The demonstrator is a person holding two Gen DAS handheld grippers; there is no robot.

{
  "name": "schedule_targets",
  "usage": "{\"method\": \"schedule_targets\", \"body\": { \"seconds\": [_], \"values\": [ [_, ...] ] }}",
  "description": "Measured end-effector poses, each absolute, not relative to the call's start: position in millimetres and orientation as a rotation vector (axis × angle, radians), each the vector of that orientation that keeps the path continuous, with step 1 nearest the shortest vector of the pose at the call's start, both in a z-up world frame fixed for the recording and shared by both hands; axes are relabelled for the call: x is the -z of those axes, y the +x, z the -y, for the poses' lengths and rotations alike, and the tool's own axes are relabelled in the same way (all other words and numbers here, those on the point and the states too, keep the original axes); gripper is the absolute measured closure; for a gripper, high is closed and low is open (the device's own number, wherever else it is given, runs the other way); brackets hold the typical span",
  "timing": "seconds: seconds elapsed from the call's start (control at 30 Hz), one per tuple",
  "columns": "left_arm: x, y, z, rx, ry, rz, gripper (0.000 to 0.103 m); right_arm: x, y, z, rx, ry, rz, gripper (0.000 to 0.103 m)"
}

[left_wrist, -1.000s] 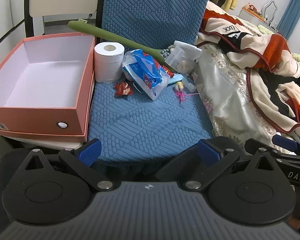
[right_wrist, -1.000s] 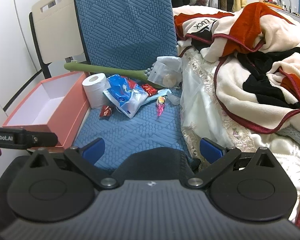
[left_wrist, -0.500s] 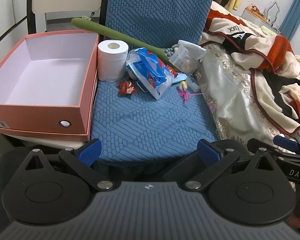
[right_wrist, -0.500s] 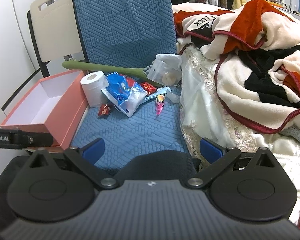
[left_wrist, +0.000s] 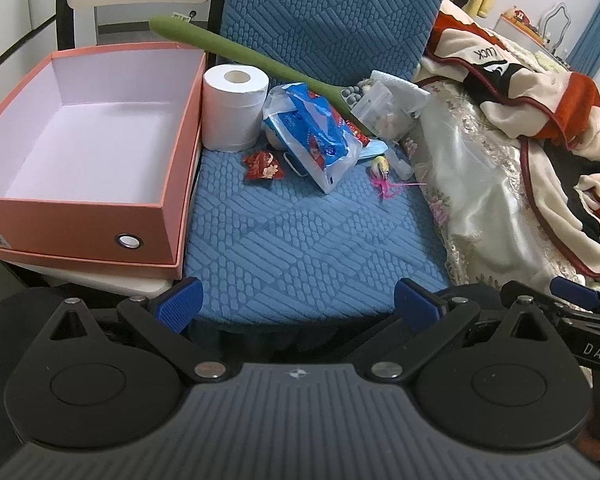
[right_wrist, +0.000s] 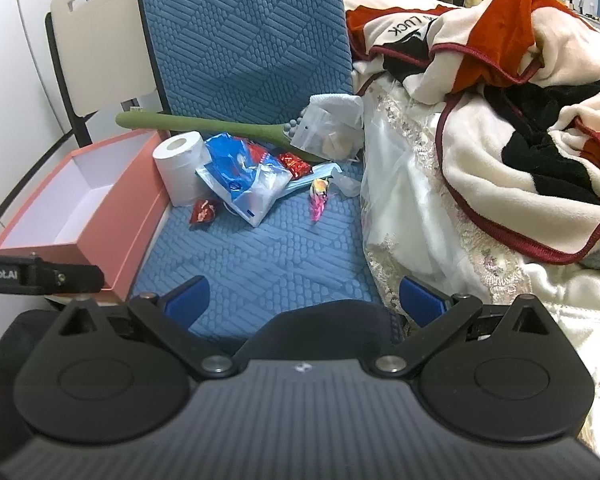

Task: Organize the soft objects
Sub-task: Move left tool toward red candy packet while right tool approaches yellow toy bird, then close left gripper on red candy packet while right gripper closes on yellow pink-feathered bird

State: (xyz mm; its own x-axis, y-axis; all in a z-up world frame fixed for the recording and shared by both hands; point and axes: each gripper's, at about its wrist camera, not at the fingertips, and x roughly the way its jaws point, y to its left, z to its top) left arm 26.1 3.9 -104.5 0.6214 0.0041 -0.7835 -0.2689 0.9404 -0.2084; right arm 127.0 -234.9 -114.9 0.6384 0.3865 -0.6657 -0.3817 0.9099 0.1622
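Observation:
A blue cushioned chair seat [left_wrist: 300, 240] holds a white toilet roll [left_wrist: 234, 106], a blue and white plastic pack [left_wrist: 316, 136], a red wrapper [left_wrist: 262, 164], a long green silicone brush [left_wrist: 252, 60], a clear bag [left_wrist: 384, 110] and a pink candy [left_wrist: 382, 170]. An empty pink box [left_wrist: 80, 140] stands left of the seat. My left gripper [left_wrist: 298, 306] is open and empty at the seat's front edge. My right gripper [right_wrist: 304, 300] is open and empty, also at the front edge. The roll [right_wrist: 182, 166], pack [right_wrist: 244, 178] and box [right_wrist: 76, 208] also show in the right wrist view.
A bed with a cream, red and black blanket [right_wrist: 500, 100] and a white embroidered cover [left_wrist: 472, 184] presses against the chair's right side. A white chair back [right_wrist: 100, 40] stands behind the box. The other gripper's arm [right_wrist: 40, 278] shows at the left edge.
Both grippers have moved slightly forward toward the chair seat; the objects look a little nearer. Both stay open and empty.

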Motion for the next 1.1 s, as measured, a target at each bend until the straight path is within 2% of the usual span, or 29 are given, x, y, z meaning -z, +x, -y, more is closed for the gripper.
{"method": "schedule_targets", "body": {
  "seconds": [0.77,0.9,1.0,1.1],
  "values": [
    [147.0,116.6,-2.8,-0.102,-0.195,-0.927,0.0,142.8,203.3,215.3,-0.404,0.043,-0.761,0.001],
    [157.7,130.6,-5.0,-0.092,-0.194,-0.927,0.001,150.5,217.9,209.9,-0.411,0.052,-0.778,0.01],
    [167.5,143.5,-10.0,-0.12,-0.192,-0.939,0.001,158.8,229.8,201.1,-0.414,0.034,-0.797,0.03],
    [176.1,154.9,-14.8,-0.124,-0.192,-0.933,0.002,167.6,241.7,189.7,-0.426,0.009,-0.809,0.038]
  ]
}}
